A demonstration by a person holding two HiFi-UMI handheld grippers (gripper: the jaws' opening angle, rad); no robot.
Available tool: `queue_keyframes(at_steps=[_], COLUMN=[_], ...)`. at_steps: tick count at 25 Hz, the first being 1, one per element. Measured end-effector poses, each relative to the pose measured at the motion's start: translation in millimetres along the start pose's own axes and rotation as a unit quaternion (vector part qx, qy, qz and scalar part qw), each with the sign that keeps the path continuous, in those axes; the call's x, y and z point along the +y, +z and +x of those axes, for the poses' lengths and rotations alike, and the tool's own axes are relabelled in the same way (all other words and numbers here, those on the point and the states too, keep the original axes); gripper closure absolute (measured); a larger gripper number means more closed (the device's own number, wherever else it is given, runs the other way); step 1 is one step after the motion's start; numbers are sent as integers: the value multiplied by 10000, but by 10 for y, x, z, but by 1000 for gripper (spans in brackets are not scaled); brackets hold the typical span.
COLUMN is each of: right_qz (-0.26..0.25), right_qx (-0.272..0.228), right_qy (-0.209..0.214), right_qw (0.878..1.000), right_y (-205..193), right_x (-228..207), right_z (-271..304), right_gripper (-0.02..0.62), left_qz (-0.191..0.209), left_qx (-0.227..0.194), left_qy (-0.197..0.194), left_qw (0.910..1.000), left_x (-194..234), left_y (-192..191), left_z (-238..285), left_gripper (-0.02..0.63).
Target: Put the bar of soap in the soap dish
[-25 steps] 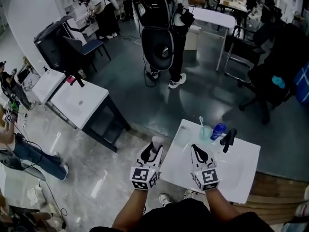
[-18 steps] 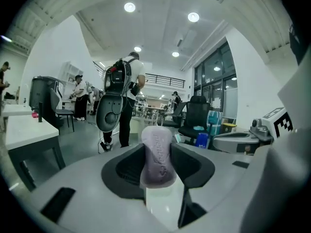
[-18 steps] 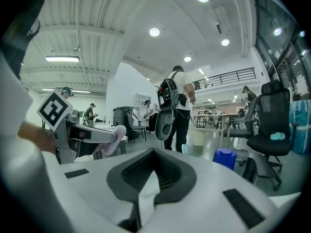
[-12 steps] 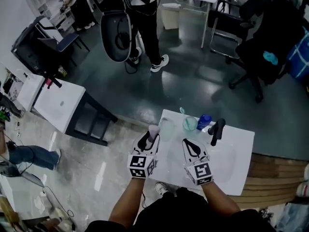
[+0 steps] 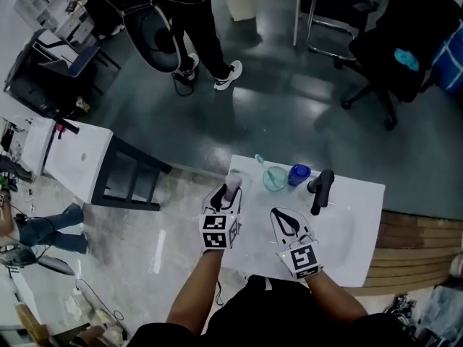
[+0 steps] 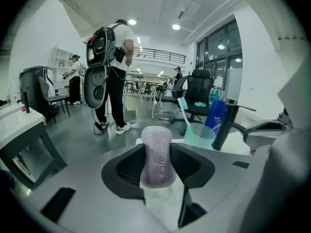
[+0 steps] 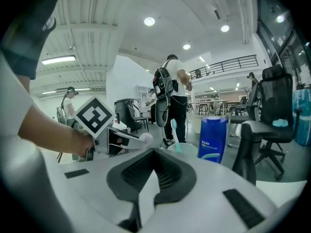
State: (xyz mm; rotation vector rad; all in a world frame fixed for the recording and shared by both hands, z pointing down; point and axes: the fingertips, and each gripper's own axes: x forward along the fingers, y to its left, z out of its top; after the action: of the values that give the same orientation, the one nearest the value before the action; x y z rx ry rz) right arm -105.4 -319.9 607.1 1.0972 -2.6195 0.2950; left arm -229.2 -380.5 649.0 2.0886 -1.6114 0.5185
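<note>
We hold the purple soap bar (image 6: 157,154).
Our left gripper (image 5: 230,194) pinches it; our right gripper (image 5: 280,214) is pressed together.

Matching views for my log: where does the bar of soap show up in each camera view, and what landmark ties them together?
Head view: bar of soap just left of centre, clamped in the left gripper.
Left gripper view: lower centre, standing between the jaws.
Right gripper view: left of centre, only its pale tip showing at the end of the left gripper.
Shared landmark: the blue bottle, visible in all three views.
</note>
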Motion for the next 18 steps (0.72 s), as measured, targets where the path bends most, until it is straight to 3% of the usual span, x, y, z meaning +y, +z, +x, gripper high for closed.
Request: queue_keyframes(at_steps=[7, 13, 18], right_qz=[173, 404, 361], right_qx=[165, 112, 36], right_qy=[64, -168, -102], right_qw=[9997, 9990, 9993], right_y=[-209, -237, -221], right_x=[-115, -311, -312], right_z=[-58, -82, -164], right_gripper=[580, 580, 580], left_qz=[26, 269, 324], left_qx=[864, 1262, 1453], left_qy=[268, 457, 445], left_qw=[9959, 9906, 9879], left_x=[41, 101, 65], left_y=[-332, -442, -459], left_z=[357, 446, 503], left_gripper=[419, 419, 445])
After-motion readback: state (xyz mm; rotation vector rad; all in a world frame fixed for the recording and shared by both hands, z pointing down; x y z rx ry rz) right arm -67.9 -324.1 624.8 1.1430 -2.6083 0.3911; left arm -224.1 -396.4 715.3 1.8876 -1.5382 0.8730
